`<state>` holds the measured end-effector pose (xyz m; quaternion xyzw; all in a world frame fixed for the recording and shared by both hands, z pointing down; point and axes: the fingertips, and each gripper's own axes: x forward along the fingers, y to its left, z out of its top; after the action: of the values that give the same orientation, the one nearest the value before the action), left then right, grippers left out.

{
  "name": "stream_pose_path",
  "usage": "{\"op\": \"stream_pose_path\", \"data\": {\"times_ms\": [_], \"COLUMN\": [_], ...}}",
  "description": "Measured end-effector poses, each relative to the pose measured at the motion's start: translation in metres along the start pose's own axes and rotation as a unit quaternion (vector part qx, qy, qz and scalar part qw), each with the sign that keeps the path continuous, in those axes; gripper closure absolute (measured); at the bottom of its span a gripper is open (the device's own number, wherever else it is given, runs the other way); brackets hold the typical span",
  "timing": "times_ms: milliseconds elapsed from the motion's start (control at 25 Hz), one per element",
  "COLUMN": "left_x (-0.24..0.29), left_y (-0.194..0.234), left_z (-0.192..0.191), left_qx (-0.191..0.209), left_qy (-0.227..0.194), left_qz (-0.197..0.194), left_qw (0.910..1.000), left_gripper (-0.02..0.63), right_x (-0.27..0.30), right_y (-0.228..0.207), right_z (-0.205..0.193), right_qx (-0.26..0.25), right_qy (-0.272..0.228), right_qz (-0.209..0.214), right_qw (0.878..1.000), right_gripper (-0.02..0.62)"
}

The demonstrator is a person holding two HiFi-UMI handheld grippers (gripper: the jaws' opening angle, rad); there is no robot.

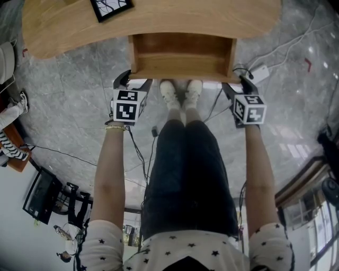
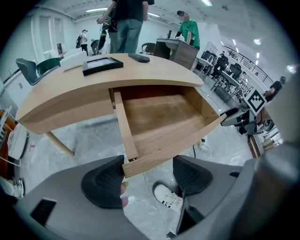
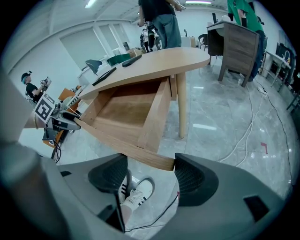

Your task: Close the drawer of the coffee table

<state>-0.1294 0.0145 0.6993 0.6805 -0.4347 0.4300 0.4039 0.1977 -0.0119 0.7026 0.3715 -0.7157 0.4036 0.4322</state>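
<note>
With fingers apart, the left gripper (image 1: 135,80) and right gripper (image 1: 239,83) sit at the front corners of the open drawer (image 1: 183,55).

Premises are presenting as a large open-plan office or lab hall. Strip lights (image 2: 96,9) are running across a white ceiling. Several people (image 2: 125,28) are standing about a dark wooden desk (image 3: 234,44). An office chair (image 2: 26,68) is sitting at the left, and rows of workstations (image 2: 232,70) are stretching off at the right. White cables (image 3: 251,124) are trailing over a polished grey marble floor (image 1: 69,74), and a monitor (image 1: 38,195) is standing on it.
</note>
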Motion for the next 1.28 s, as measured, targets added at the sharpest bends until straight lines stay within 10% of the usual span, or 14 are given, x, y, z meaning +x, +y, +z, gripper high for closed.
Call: {"op": "stream_pose_path", "data": {"times_ms": [1280], "left_x": [0.009], "left_y": [0.018], "left_z": [0.041], "left_qx": [0.006], "left_qy": [-0.014], "left_qz": [0.003], "left_qw": [0.9999], "left_gripper": [0.282], "right_x": [0.008], "right_y": [-0.013], "right_z": [0.041], "right_qx": [0.001], "right_qy": [-0.023], "right_qz": [-0.005], "right_qw": [1.000], "right_gripper": [0.285]}}
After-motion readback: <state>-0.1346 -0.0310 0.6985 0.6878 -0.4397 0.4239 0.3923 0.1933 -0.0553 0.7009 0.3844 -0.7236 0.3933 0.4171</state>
